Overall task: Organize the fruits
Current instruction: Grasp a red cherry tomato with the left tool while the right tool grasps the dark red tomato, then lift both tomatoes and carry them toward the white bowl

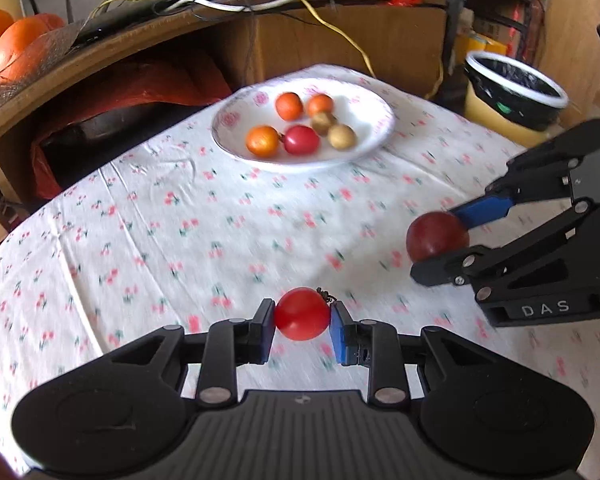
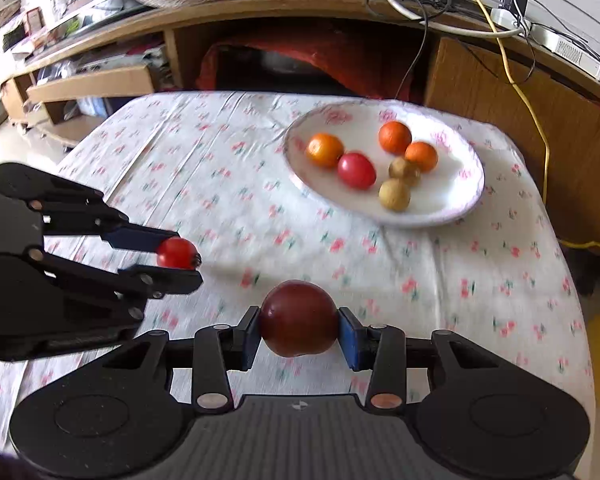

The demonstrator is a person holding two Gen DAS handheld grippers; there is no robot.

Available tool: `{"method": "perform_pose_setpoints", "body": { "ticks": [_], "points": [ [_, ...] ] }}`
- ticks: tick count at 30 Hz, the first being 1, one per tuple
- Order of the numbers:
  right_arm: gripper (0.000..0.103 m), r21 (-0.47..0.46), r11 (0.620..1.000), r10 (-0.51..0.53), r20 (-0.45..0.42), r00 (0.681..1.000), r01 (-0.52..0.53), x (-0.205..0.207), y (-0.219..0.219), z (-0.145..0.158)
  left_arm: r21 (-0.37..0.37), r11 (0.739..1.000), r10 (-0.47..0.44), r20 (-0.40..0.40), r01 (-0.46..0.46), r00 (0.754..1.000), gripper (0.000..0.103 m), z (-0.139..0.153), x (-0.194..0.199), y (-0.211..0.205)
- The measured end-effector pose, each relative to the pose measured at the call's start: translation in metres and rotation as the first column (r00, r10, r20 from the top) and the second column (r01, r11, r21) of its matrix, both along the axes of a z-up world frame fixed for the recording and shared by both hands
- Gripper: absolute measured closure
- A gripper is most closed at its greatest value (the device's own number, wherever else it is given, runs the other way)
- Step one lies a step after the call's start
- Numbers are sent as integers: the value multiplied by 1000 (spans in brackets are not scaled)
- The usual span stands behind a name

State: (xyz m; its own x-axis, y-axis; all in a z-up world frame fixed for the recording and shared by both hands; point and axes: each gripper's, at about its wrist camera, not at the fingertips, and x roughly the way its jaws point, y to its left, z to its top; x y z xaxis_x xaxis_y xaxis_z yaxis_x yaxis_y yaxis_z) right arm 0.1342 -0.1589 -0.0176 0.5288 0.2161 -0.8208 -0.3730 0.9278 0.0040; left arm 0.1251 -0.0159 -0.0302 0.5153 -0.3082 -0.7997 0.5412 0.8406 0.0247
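While a small bright-red tomato (image 1: 302,314) sits clamped between the blue pads of the left hand-held gripper (image 1: 302,322), its dried stem pointing toward the right pad, a larger dark-red fruit (image 2: 299,318) is pinched the same way in the right hand-held gripper (image 2: 299,330). Both are held above the surface (image 1: 204,240), which is covered by a white cloth printed with small cherries. Seen from the left wrist, the right hand-held gripper (image 1: 440,240) reaches in from the right side with its dark fruit (image 1: 436,236); from the right wrist, the left hand-held gripper (image 2: 178,254) comes in from the left, the tomato (image 2: 177,253) at its tips.

Ahead of both hand-held grippers, on the far part of the surface, lies a white plate (image 1: 364,148) with a pink floral rim. It holds three orange fruits, one red tomato (image 1: 301,139) and two small tan-brown fruits, all grouped close together, some touching.

Beyond the surface stands a wooden desk (image 2: 480,76) strewn with cables, with a bowl of large oranges (image 1: 8,44) on top. A black-lined bin (image 1: 514,94) stands ahead and to the right of the left hand-held gripper.
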Motion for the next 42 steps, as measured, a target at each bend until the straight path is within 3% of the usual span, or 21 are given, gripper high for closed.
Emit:
{"method": "perform_pose_setpoints", "body": {
  "ticks": [7,19,36,42],
  "points": [
    [67,-41,999,31,-6,999,-31,-30,1,-5,21,999,-27,-6,27,1000,65,-7,-28,0],
    [65,6,1000,26,-28,999,-26,-21,-10,-12,6,999,-50,2,50,999,55,-8,-25,9],
    [65,37,999,34,-30,999,-33,-13,-12,-9,1,1000,-32,-3,32,999,59,-8,-27,7],
    [66,39,999,37,-35,999,-35,-12,-10,-10,-5,1000,-26,-15,26,1000,65,-7,-28,7]
  ]
}}
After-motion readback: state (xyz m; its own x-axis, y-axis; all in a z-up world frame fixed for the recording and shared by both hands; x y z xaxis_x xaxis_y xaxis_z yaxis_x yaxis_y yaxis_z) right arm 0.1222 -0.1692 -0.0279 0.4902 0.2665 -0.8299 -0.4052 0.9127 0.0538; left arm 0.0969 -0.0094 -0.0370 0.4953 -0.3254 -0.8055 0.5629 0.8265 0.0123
